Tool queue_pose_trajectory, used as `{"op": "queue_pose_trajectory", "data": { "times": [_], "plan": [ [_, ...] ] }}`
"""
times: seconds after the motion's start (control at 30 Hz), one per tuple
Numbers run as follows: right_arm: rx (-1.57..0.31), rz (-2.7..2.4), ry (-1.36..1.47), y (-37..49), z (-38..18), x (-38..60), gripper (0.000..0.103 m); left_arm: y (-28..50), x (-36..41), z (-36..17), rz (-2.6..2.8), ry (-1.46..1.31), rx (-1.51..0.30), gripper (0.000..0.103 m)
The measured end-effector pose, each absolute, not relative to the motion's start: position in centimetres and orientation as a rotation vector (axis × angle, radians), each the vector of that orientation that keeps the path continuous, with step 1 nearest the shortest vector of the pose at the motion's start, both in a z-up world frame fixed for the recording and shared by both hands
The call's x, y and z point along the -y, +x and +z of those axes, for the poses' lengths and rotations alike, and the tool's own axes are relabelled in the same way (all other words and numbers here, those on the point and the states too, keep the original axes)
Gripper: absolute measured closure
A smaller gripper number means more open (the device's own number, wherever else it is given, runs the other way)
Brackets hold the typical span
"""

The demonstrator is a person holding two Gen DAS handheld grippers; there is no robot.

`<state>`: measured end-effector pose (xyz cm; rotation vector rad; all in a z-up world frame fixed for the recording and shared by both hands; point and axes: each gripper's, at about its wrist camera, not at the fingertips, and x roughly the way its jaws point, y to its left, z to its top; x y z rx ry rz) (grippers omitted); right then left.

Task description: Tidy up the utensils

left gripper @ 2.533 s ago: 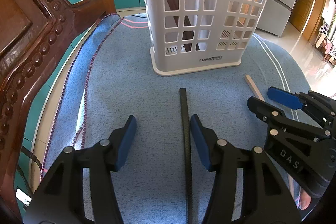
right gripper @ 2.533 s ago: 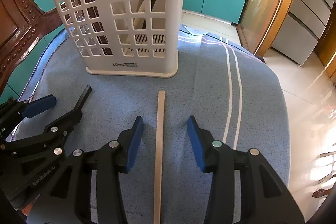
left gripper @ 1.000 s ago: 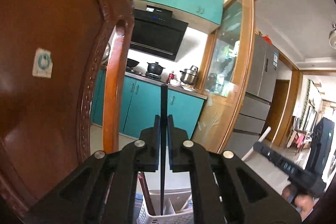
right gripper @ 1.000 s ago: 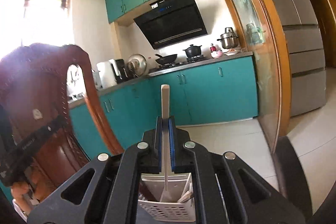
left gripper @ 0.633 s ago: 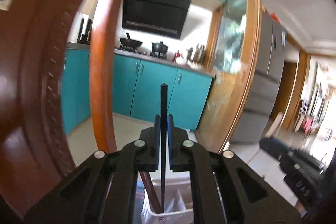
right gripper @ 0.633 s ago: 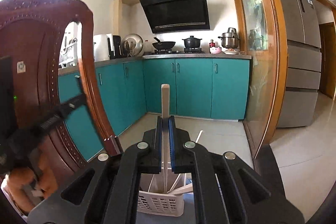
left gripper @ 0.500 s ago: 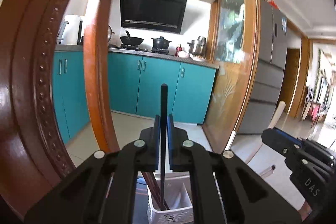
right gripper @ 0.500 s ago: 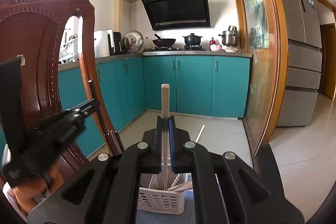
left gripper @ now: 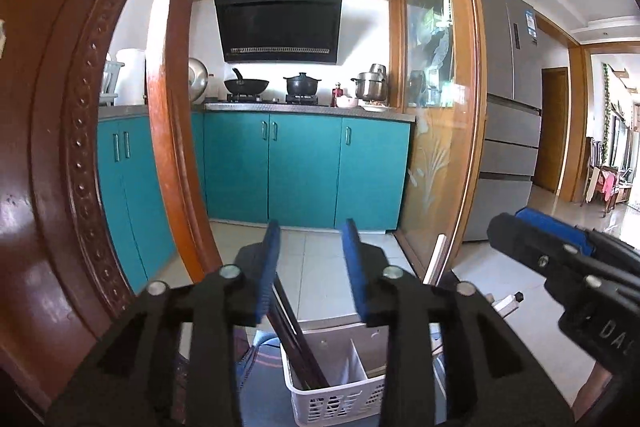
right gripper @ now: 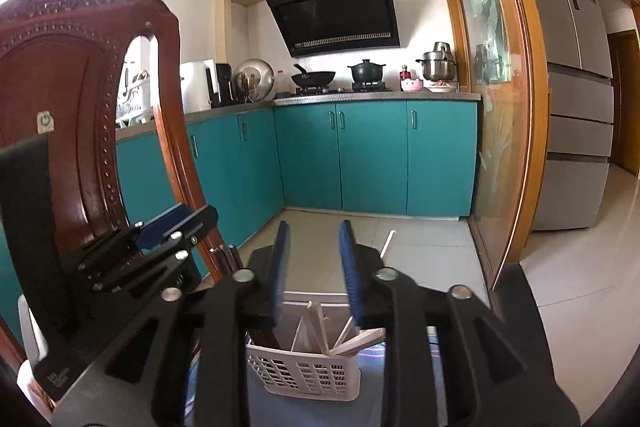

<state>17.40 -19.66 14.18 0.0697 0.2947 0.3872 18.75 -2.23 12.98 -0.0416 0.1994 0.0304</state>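
Observation:
A white slotted utensil basket (left gripper: 340,399) stands on the blue cloth below both grippers; it also shows in the right wrist view (right gripper: 304,373). My left gripper (left gripper: 310,267) is open and empty above the basket's left compartment, where dark chopsticks (left gripper: 296,339) lean. My right gripper (right gripper: 314,267) is open and empty above the basket's right side, where pale chopsticks (right gripper: 320,327) stand. The right gripper shows at the right of the left wrist view (left gripper: 560,255). The left gripper shows at the left of the right wrist view (right gripper: 160,239).
A carved wooden chair back (left gripper: 60,147) rises close on the left and also shows in the right wrist view (right gripper: 80,99). Teal kitchen cabinets (left gripper: 300,167), a stove with pots and a grey fridge (left gripper: 508,131) lie beyond. A glass door frame (left gripper: 468,107) stands at right.
Both grippers have opened. The dark chopstick has left the left gripper and the pale chopstick has left the right gripper; both now stand in the basket.

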Motion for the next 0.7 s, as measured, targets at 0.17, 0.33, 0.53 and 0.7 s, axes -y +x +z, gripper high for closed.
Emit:
{"op": "queue_pose_trajectory", "data": {
  "times": [0.17,0.33,0.53,0.7],
  "plan": [
    [-0.265,0.389,0.099,16.5,14.6,20.1,0.054,18.0,2.5,13.0,0.037,-0.019,-0.185,0.056],
    [-0.237,0.386,0.112,15.6,14.9,20.3,0.043,17.0,2.7,12.6,0.056,0.017,-0.175,0.049],
    [-0.175,0.344,0.118,14.5,15.4,21.2,0.011,15.7,2.6,12.4,0.074,0.033,-0.175,0.033],
    [-0.104,0.268,0.142,12.4,15.2,23.7,0.003,12.3,2.7,11.7,0.076,0.071,-0.165,0.011]
  ]
}}
